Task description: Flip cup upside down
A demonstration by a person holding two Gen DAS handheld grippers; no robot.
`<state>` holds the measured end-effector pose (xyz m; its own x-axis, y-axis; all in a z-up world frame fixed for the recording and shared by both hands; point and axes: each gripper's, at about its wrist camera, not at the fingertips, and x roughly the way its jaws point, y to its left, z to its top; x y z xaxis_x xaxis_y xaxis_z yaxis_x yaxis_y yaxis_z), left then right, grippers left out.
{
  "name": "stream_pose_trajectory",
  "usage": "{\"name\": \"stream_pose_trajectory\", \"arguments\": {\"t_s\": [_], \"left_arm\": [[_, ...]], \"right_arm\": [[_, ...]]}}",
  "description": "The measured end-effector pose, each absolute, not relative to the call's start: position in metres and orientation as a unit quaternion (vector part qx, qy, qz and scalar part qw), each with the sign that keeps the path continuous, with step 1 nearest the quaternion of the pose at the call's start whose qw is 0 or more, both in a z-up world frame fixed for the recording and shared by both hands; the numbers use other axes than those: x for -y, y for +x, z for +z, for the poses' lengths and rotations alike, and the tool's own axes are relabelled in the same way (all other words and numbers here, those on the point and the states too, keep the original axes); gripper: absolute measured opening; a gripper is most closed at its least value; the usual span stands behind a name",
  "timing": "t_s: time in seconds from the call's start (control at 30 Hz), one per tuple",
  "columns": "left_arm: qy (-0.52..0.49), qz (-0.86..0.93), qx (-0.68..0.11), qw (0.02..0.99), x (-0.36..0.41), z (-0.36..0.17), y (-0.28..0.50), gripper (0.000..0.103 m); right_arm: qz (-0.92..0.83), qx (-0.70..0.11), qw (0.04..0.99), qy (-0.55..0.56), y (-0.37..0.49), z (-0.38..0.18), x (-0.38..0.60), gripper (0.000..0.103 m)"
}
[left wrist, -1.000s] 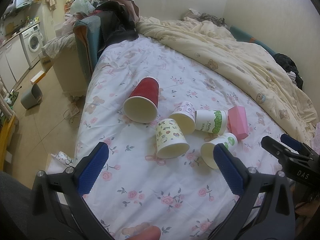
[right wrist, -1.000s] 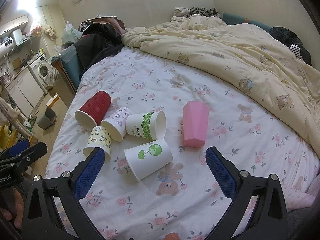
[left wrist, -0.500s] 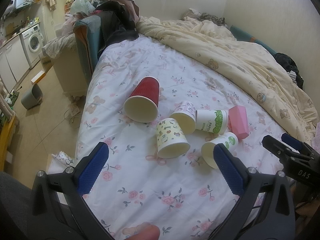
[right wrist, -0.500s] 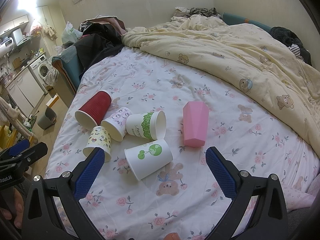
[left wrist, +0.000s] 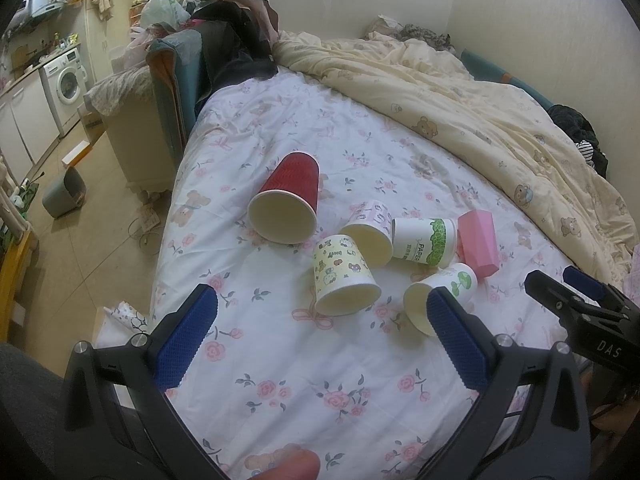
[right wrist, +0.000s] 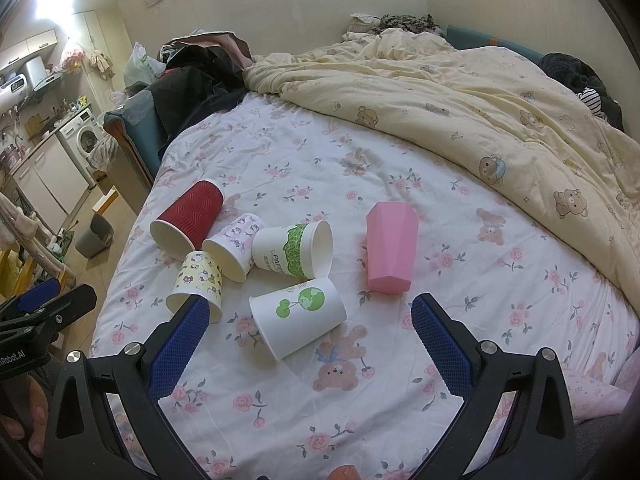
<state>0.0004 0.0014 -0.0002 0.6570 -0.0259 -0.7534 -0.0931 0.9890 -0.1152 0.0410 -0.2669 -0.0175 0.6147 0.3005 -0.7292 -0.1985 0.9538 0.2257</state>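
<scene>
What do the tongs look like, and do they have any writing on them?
Both tongs have chunky black frames with silver screws and bumpy blue pads on the fingertips. The left tongs and the right tongs look the same. White letters on the right one's side read "DAS". The left one's side has white lettering ending in "Robot.AI".

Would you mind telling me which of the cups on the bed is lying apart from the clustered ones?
The pink cup, faceted and plain, lies alone on the sheet to the right of the group; the five paper cups lie bunched together.
</scene>
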Motion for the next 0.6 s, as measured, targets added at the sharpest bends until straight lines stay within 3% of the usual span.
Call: {"name": "stream_pose_trajectory", "arguments": {"t_s": [0.6], "left_arm": [[-0.078, 0.019, -0.423, 0.903, -0.0062, -0.0082, -0.0025, 0.103]], "right_arm": [[0.14, -0.417, 0.896, 0.059, 0.039, -0.0186, 0.2639, 0.103]]}}
